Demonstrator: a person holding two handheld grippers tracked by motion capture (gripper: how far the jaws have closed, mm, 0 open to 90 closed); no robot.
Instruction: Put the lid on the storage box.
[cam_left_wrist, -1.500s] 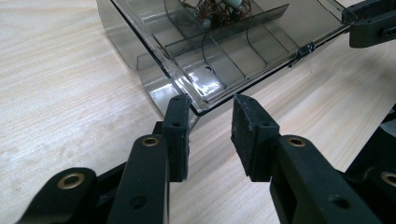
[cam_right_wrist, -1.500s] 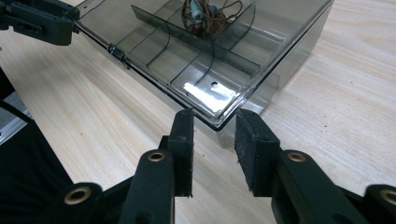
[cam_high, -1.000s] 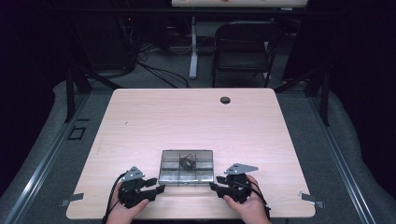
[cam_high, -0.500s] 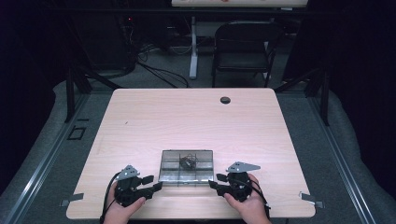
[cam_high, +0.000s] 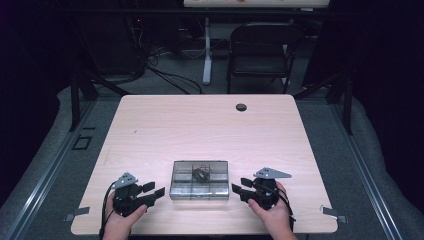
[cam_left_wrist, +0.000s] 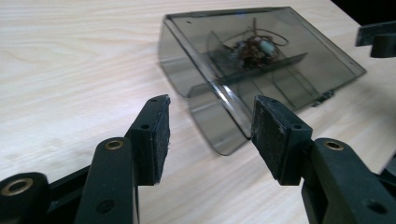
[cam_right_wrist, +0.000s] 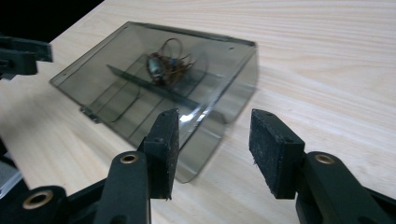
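A smoky clear plastic box (cam_high: 199, 179) with a shut lid and inner dividers lies near the table's front edge. Inside one far compartment sits a small motor with tangled wires (cam_high: 201, 173). My left gripper (cam_high: 156, 190) rests open just left of the box, jaws pointing at its left end (cam_left_wrist: 205, 107), with nothing between them. My right gripper (cam_high: 237, 190) stands open just right of the box, its jaws facing the right end (cam_right_wrist: 219, 112). Each gripper view shows the motor (cam_left_wrist: 254, 45) (cam_right_wrist: 164, 64) through the lid. A hand holds each gripper from below.
The pale wood table (cam_high: 200, 125) has a round cable hole (cam_high: 241, 107) near its far edge. A black folding chair (cam_high: 260, 50) and cables stand on the floor beyond. Metal brackets (cam_high: 334, 215) jut out at the front corners.
Both grippers have shifted slightly, the left one a little down and left; the box has not moved.
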